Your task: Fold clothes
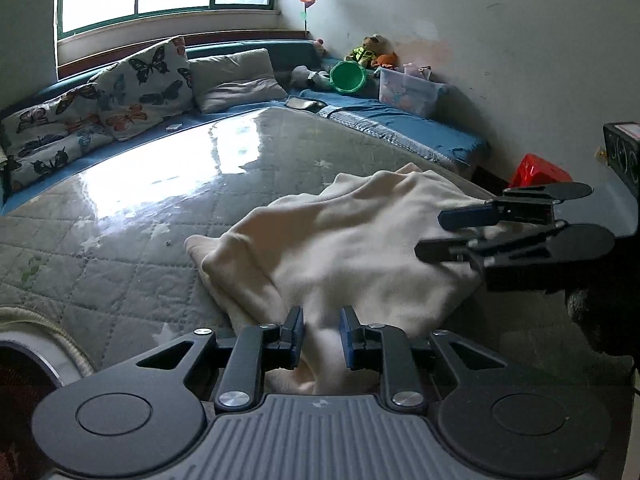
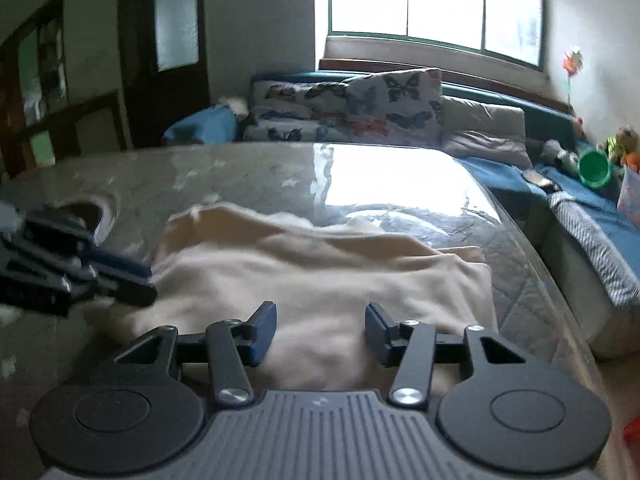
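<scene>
A cream fleece garment [image 1: 340, 240] lies rumpled on the quilted, plastic-covered mattress [image 1: 140, 200]. In the left wrist view my left gripper [image 1: 322, 336] is at the garment's near edge, its blue pads narrowed on a bunch of the fabric. My right gripper [image 1: 436, 232] hovers over the garment's right side. In the right wrist view the garment [image 2: 320, 272] spreads out ahead on the mattress [image 2: 380, 176]. There my right gripper [image 2: 321, 336] stands wide open just above the cloth with nothing pinched. The left gripper [image 2: 136, 284] is blurred at the garment's left edge.
Butterfly pillows [image 1: 132, 80] and a grey cushion [image 1: 236, 80] line the blue bench at the far side. A green bucket [image 1: 348, 76], soft toys and a clear box [image 1: 408, 94] sit at the far right. A red object [image 1: 536, 172] lies beyond the mattress corner. A dark door [image 2: 160, 60] stands at the left.
</scene>
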Motion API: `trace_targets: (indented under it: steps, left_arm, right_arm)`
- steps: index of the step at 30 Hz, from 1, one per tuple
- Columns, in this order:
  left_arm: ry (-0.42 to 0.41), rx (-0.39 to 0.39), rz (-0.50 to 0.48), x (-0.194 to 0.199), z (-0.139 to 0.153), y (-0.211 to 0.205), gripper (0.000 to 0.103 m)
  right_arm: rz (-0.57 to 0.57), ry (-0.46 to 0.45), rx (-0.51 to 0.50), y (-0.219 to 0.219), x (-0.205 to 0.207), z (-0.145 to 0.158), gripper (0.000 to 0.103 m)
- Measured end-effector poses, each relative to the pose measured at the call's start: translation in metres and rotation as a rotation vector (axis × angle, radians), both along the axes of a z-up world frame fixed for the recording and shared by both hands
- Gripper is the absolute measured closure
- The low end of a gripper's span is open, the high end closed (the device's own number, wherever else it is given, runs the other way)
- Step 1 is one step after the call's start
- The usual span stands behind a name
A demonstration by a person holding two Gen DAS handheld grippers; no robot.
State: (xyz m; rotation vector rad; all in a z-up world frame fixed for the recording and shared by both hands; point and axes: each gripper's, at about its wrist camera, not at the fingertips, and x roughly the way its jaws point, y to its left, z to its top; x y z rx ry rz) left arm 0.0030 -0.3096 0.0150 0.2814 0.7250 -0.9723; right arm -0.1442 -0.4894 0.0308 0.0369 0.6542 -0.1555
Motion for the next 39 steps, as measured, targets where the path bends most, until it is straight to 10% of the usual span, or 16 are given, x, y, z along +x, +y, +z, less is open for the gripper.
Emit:
trace_targets:
  steps: [18, 39]
  left_arm:
    - [0.043, -0.004, 0.214, 0.003, 0.018, 0.087, 0.073]
    - [-0.075, 0.079, 0.605, -0.029, 0.021, 0.222, 0.040]
  right_arm:
    - [0.016, -0.014, 0.034, 0.018, 0.042, 0.004, 0.046]
    - [0.394, -0.024, 0.043, 0.176, 0.064, 0.005, 0.023]
